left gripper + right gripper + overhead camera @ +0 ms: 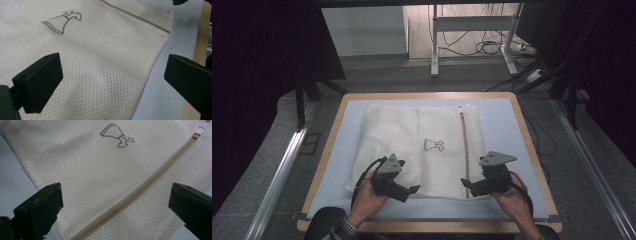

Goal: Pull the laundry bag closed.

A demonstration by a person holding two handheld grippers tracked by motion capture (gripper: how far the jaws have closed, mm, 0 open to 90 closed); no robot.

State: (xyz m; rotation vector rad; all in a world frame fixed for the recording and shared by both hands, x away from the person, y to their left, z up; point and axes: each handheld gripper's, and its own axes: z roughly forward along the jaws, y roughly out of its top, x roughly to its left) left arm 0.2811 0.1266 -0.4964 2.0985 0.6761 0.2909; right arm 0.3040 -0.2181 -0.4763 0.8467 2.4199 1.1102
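A dim room with grey carpet, cables on the floor and a white desk frame behind surrounds the bench [328,150], whose wooden rim frames a pale blue mat [502,115]. A cream mesh laundry bag [412,145] lies flat on the mat, covering most of the middle of the bench and reaching close to the near edge. A tan zipper [465,150] runs from the far edge of the bag to its near edge on the right side, and a small dark outline of a dress [434,145] is printed near the centre.

The left claw [411,191] hovers over the bag's near left part, close to the bench's near edge; its jaws stand wide apart with nothing between them but mesh below. The right claw [466,184] sits over the near end of the zipper, jaws likewise spread wide and holding nothing. In the right gripper view the zipper [140,192] passes diagonally between the jaws.
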